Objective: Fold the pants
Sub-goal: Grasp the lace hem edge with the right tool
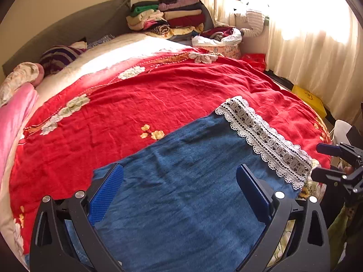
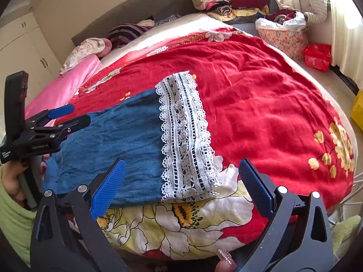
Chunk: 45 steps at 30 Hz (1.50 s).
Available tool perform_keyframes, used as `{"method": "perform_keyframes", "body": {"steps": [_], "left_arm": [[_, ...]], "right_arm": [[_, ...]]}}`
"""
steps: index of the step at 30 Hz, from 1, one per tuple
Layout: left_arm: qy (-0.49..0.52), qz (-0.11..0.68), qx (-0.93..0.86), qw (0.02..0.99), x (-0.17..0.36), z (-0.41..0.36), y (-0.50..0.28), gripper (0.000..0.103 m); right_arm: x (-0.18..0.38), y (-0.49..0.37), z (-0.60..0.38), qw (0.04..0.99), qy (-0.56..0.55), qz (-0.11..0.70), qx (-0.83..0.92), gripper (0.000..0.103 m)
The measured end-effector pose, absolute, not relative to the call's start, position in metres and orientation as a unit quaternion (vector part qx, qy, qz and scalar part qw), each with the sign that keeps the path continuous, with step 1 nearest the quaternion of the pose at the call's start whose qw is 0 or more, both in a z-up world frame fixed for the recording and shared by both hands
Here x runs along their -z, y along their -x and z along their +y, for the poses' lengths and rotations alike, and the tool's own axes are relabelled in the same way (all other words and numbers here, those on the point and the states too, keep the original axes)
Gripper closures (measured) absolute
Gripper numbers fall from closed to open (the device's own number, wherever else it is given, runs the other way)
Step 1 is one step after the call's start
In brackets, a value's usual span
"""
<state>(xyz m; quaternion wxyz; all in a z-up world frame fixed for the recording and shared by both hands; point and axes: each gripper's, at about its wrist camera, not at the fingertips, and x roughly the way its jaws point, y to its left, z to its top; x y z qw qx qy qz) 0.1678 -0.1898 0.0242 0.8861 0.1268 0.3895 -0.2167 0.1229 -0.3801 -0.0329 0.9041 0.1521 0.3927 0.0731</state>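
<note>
The pants (image 1: 181,181) lie flat on the red bedspread (image 1: 158,90) at the near edge of the bed, blue cloth toward the left and the white lace hem (image 1: 265,138) toward the right. The left gripper (image 1: 179,192) hovers over the blue cloth with its jaws spread wide and nothing between them. The right gripper (image 2: 181,185) hovers over the lace hem and the near floral border of the spread, jaws likewise wide apart and empty. Neither tool has hold of the cloth. The garment appears already doubled leg on leg, so the step in hand is probably positioning for a further fold across its length. The next move calls for each gripper to descend onto an edge, pinch all layers together, and carry one end over the other without dragging the bedspread. A pile of folded clothes (image 1: 168,15) sits at the far corner.
</note>
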Motion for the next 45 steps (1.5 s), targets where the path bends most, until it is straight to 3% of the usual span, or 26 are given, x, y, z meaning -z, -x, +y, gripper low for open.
{"method": "perform_keyframes", "body": {"steps": [24, 29, 32, 34, 36, 39, 45], "left_arm": [[-0.108, 0.457, 0.327, 0.820, 0.034, -0.254, -0.273, 0.006], [-0.099, 0.463, 0.357, 0.805, 0.048, -0.265, -0.275, 0.026], [-0.091, 0.466, 0.362, 0.802, 0.051, -0.264, -0.276, 0.038], [-0.082, 0.464, 0.371, 0.800, 0.049, -0.263, -0.275, 0.060], [-0.077, 0.463, 0.380, 0.797, 0.046, -0.264, -0.272, 0.069], [-0.091, 0.456, 0.375, 0.802, 0.046, -0.268, -0.267, 0.073], [-0.077, 0.451, 0.371, 0.808, 0.043, -0.263, -0.264, 0.083]], "right_arm": [[0.072, -0.144, -0.381, 0.878, -0.194, 0.431, -0.076, 0.009], [0.072, -0.149, -0.378, 0.879, -0.192, 0.428, -0.080, 0.010], [0.073, -0.152, -0.375, 0.882, -0.189, 0.424, -0.084, 0.022], [0.074, -0.154, -0.371, 0.884, -0.183, 0.421, -0.090, 0.031], [0.074, -0.154, -0.369, 0.885, -0.181, 0.419, -0.093, 0.042], [0.074, -0.155, -0.371, 0.884, -0.199, 0.408, -0.112, 0.074], [0.070, -0.153, -0.368, 0.888, -0.208, 0.384, -0.144, 0.083]]}}
